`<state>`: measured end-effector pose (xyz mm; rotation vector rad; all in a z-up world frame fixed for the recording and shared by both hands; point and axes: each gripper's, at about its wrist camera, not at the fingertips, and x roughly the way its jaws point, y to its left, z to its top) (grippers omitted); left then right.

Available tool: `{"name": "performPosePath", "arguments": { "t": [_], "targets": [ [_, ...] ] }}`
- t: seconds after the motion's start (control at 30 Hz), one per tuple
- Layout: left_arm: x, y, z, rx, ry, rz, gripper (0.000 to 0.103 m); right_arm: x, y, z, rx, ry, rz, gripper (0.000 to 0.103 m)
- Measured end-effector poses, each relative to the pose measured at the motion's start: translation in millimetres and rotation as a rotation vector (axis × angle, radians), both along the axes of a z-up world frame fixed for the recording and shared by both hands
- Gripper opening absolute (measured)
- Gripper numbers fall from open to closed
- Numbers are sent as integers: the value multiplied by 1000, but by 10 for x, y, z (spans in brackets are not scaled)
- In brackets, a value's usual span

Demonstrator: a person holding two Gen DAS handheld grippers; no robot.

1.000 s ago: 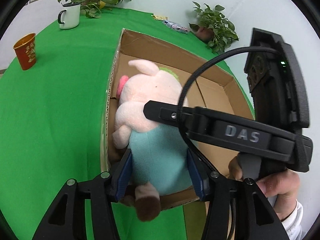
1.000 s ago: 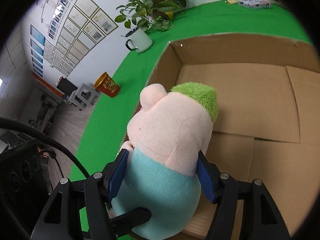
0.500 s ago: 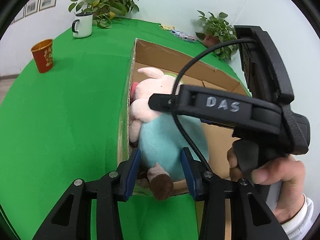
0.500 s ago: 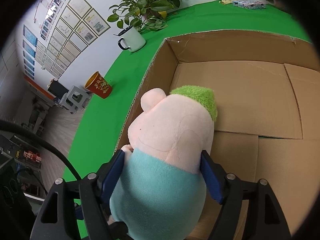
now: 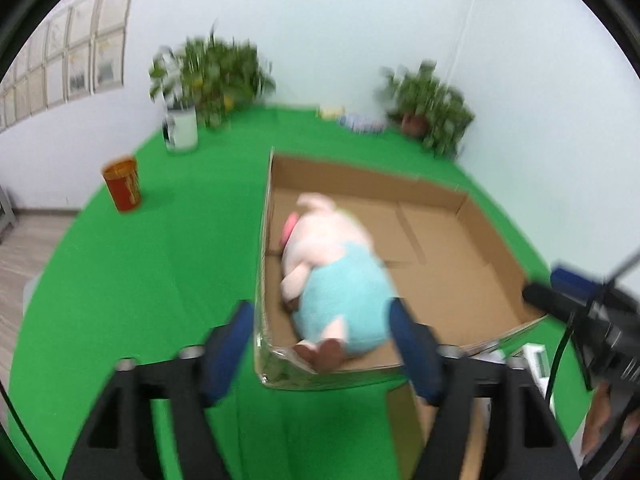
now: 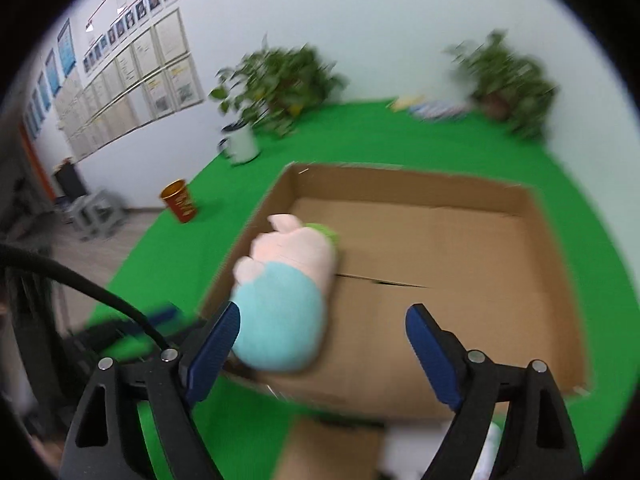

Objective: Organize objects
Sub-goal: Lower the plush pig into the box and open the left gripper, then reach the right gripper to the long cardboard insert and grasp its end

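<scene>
one plush pig [image 5: 332, 280], pink head, teal body, lies on its side inside an open cardboard box [image 5: 472, 200], against the box's left wall near the front corner. box sits on a green tabletop [image 5: 160, 260]. left gripper [image 5: 320, 356] spread wide, holding nothing, hovering at the box's near edge. right gripper [image 6: 320, 344] likewise wide open and empty. red cup [image 5: 122, 188], white mug [image 5: 182, 130] and potted plants [image 5: 216, 76] stand farther back; both views blurred.

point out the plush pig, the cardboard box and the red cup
plush pig [image 5: 344, 300], left wrist view, on its teal belly
cardboard box [image 6: 460, 280], right wrist view, on its bare floor
red cup [image 5: 122, 184], left wrist view, on its side wall
</scene>
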<state>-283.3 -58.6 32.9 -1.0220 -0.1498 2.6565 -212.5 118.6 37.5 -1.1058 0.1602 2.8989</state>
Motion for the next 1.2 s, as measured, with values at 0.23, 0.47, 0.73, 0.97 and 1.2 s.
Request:
{"name": "performPosePath", "arguments": {
  "t": [0.23, 0.47, 0.73, 0.97, 1.2],
  "targets": [
    [1265, 319, 501, 9, 231, 24, 102, 1021, 98, -11, 29, 70, -107, 85],
    [2325, 567, 637, 6, 291, 97, 102, 1590, 47, -141, 25, 84, -40, 85],
    [2924, 778, 676, -39, 290, 99, 102, 1929, -21, -231, 9, 88, 8, 85],
    [2898, 792, 573, -15, 222, 16, 102, 2012, -44, -288, 27, 80, -33, 84],
    [2667, 654, 480, 7, 199, -26, 93, 1895, -91, -406, 29, 39, -92, 40]
  ]
}}
